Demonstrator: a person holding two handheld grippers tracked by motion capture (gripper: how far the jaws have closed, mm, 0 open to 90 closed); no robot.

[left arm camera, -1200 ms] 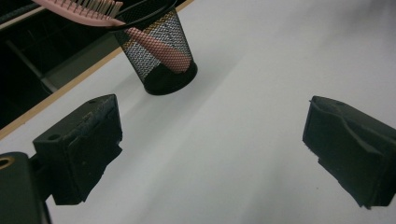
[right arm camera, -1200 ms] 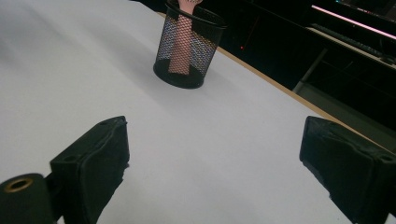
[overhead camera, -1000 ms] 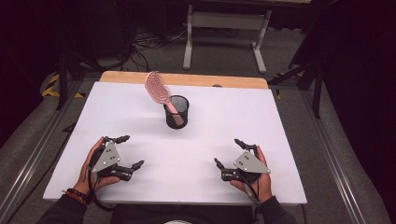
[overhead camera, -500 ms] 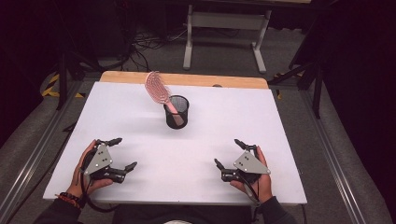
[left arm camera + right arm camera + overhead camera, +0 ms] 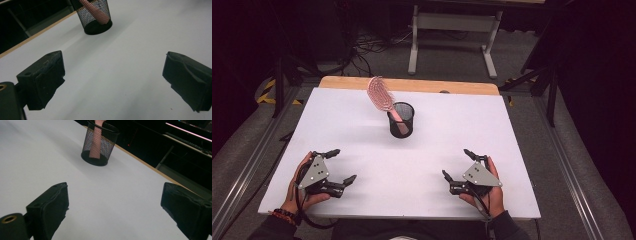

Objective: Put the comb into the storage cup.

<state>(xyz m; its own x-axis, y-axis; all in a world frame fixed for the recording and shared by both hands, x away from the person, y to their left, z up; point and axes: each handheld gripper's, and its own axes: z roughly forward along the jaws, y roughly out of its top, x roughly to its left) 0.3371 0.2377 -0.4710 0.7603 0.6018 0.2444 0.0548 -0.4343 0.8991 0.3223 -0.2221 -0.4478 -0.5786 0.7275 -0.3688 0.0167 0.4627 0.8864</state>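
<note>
Hairbrush (image 5: 380, 95): pink, standing handle-down in the mesh cup (image 5: 401, 120), bristle head tilted up and away toward the far left. Handle visible through the mesh in both gripper views (image 5: 96, 12) (image 5: 95, 145).
Mesh cup: black wire, upright, on the white table (image 5: 512, 130) a little beyond centre, well apart from both grippers. Seen at the top of the left gripper view (image 5: 96, 17) and of the right gripper view (image 5: 100, 145).
Left gripper (image 5: 339, 166): low over the near-left part of the table, held in the person's left hand (image 5: 304, 187). Jaws spread wide — nothing between them but bare white surface. Its own view (image 5: 113, 85) points toward the cup.
Right gripper (image 5: 457, 164): low over the near-right part of the table, in the person's right hand (image 5: 489, 192). Jaws likewise wide apart, gripping nothing. Its own view (image 5: 113, 211) also looks toward the cup.
Grey plates: one three-cornered plate on top of each gripper, catching the light in the high view.
Spacing: the two grippers sit well apart from each other — cup and brush lie between them, farther out.
Table edge: a wooden strip (image 5: 452, 86) runs along the far side, behind the cup.
Surroundings: dark floor with cables (image 5: 367, 45) and a pale metal stand (image 5: 452, 22) beyond the table.
</note>
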